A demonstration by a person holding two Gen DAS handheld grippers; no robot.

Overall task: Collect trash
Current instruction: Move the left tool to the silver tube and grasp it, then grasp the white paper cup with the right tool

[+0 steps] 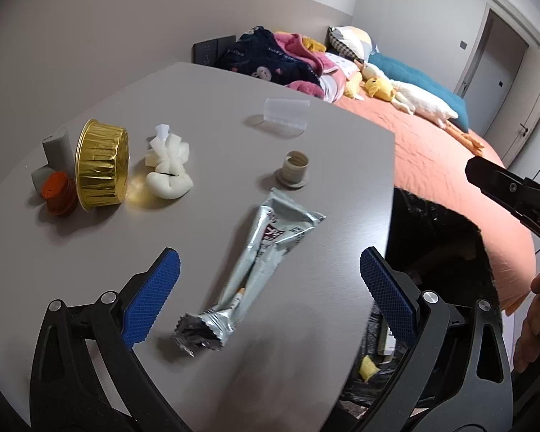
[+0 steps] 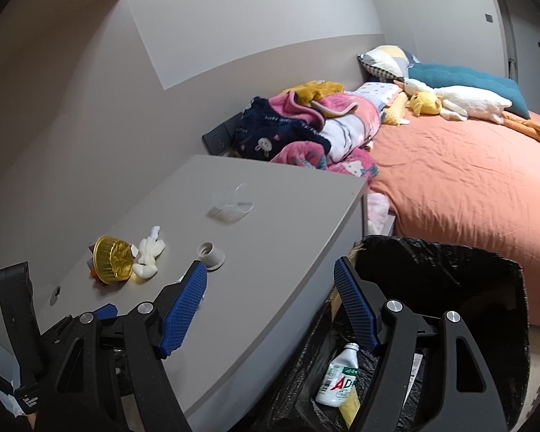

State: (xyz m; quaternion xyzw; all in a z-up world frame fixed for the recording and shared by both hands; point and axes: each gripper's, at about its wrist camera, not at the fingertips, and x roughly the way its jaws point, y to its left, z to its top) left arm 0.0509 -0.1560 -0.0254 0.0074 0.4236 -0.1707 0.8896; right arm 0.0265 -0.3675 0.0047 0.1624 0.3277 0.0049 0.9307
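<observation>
Now left gripper [image 1: 270,291] spread wide over silver wrapper [image 1: 255,262] at table [image 1: 205,108] edge, six o'clock. Right gripper [image 2: 270,306] spread, empty, above bin [image 2: 450,262]. Risk: slick foil skids off edge.

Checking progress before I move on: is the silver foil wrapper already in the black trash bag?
No, the silver foil wrapper lies on the grey table, between the open left gripper's pads.

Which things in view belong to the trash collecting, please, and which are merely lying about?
For the job:
- silver wrapper
- gold foil cup
- white foam
- beige cap
- clear cup
- orange cap
- grey pieces
- black bin bag, already holding a bottle

Just lying about:
- clothes pile
- goose toy
- pillows
- bed
</observation>
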